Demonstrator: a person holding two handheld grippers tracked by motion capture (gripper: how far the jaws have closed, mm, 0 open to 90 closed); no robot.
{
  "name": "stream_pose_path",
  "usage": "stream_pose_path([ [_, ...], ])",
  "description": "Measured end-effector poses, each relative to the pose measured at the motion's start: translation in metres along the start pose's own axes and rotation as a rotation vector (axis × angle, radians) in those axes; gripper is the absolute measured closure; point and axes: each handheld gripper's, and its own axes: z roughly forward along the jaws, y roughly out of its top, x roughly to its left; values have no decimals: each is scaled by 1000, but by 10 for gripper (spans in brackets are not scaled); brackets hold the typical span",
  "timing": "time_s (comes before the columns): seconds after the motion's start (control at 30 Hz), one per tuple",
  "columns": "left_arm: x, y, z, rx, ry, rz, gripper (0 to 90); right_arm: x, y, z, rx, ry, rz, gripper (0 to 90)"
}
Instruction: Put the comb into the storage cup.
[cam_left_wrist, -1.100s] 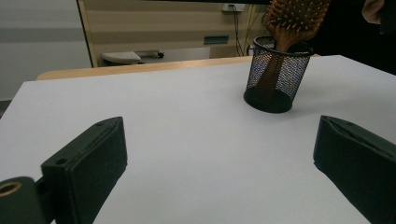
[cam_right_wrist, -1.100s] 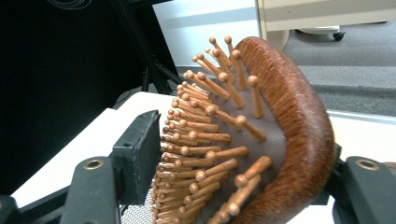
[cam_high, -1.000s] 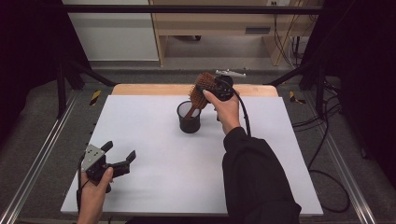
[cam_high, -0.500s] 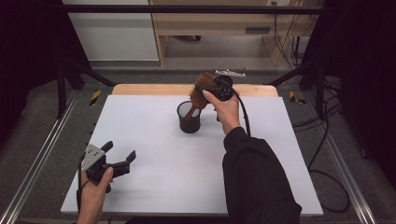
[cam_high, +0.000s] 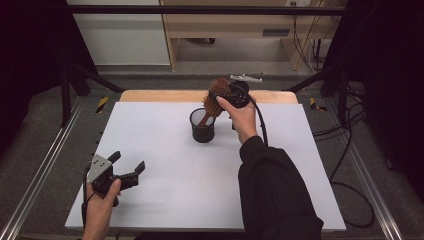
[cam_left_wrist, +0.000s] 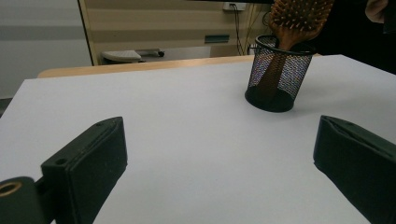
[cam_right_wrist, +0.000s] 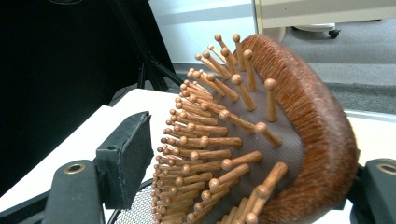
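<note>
Wooden hairbrush (cam_high: 216, 96) standing handle-down in black mesh cup (cam_high: 202, 125), head leaning out over the cup's rim toward the far right. Cup upright on white tabletop (cam_high: 165, 150), toward the far middle of the board, near the bare wood strip (cam_high: 150, 95) along the far edge. Right gripper (cam_high: 231, 95) held at the brush head, above and just right of the cup; right hand (cam_high: 243, 116) behind it, dark sleeve (cam_high: 275, 190) running back to the near edge. In right gripper view: brush head (cam_right_wrist: 261, 135) sitting between the two black jaws, bristle face toward the left jaw with a narrow gap showing there, back of the head hard up against the right jaw; mesh rim (cam_right_wrist: 135, 212) visible below the bristles. Cannot tell whether the jaws are actually clamping the head or only bracketing it. Left gripper (cam_high: 126, 169) low at the near left of the table, well apart from the cup, held in left hand (cam_high: 100, 202); jaws spread wide with nothing between them. In left gripper view: bare white surface between the jaws, cup (cam_left_wrist: 275, 74) and brush (cam_left_wrist: 299, 21) farther off at upper right.
</note>
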Motion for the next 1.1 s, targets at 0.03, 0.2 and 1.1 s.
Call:
stream_pose_path([
  [0.03,0,0,0,0,0,0,31,0,0,0,1,0,-1,255],
  [0.2,1,0,0,0,0,-2,31,0,0,0,0,-7,-8,233],
  [1.1,1,0,0,2,0,-2,32,1,-1,2,23,-16,26,83],
])
